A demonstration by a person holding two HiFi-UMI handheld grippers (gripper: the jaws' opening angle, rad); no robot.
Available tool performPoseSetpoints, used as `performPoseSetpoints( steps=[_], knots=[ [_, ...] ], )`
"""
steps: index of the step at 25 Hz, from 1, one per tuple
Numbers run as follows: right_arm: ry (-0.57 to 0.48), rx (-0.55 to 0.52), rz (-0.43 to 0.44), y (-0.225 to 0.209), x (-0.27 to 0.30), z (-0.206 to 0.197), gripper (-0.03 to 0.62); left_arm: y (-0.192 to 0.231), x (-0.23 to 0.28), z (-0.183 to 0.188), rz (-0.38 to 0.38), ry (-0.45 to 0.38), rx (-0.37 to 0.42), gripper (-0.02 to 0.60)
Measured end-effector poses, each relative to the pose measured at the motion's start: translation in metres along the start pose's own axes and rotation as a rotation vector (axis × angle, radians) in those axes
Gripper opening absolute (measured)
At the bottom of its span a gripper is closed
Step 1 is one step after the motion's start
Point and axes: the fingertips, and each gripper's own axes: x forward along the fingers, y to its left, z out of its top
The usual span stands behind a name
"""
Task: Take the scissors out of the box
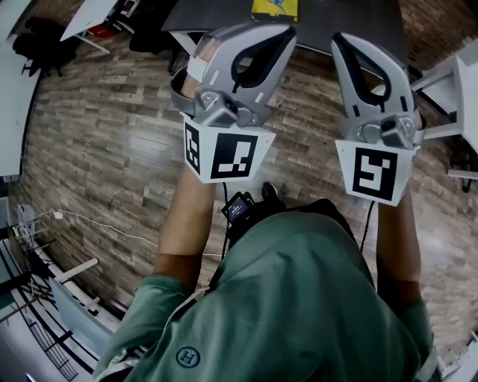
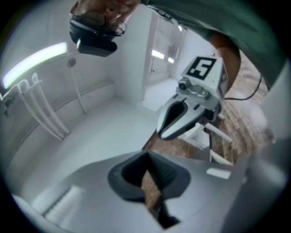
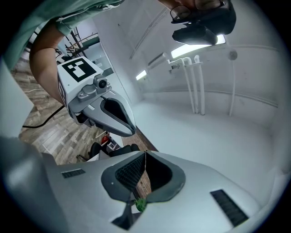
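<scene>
No box and no scissors show in any view. I hold both grippers up in front of a green-shirted chest, side by side above the wooden floor. My left gripper (image 1: 250, 52) has its jaws together, and its own view shows the tips of the left gripper (image 2: 148, 157) meeting with nothing held. My right gripper (image 1: 367, 67) stands beside it. In its own view the jaws of the right gripper (image 3: 145, 154) also meet on nothing. Both gripper views look up at a white ceiling and the person's head-mounted camera.
A dark table (image 1: 351, 22) lies ahead at the top edge, with a yellow object (image 1: 274, 9) on it. White furniture legs (image 1: 448, 97) stand at the right, dark chairs (image 1: 45, 45) at the upper left. A white cable (image 1: 97, 224) runs over the floor.
</scene>
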Motion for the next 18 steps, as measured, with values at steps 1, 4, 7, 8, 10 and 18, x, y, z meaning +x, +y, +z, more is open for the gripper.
performPoseSetpoints(
  steps=[1, 4, 7, 8, 10, 18],
  knots=[
    [0.005, 0.0, -0.002, 0.0, 0.004, -0.001, 0.008, 0.002, 0.002, -0.004, -0.002, -0.005, -0.001, 0.002],
    [0.02, 0.0, 0.002, -0.001, 0.018, -0.008, 0.008, 0.007, 0.012, -0.016, -0.003, -0.012, -0.012, 0.002],
    [0.03, 0.01, 0.005, -0.001, 0.033, -0.02, 0.008, 0.008, 0.022, -0.032, -0.012, -0.005, -0.018, 0.002],
    [0.033, 0.015, 0.007, -0.002, 0.037, -0.025, 0.008, 0.007, 0.027, -0.037, -0.016, 0.0, -0.018, 0.002],
    [0.034, 0.024, 0.016, -0.004, 0.046, -0.038, 0.008, 0.005, 0.039, -0.047, -0.021, 0.013, -0.02, 0.002],
    [-0.007, 0.047, 0.058, -0.023, 0.108, -0.094, 0.008, 0.008, 0.104, -0.097, -0.022, 0.085, -0.012, 0.002]
  ],
)
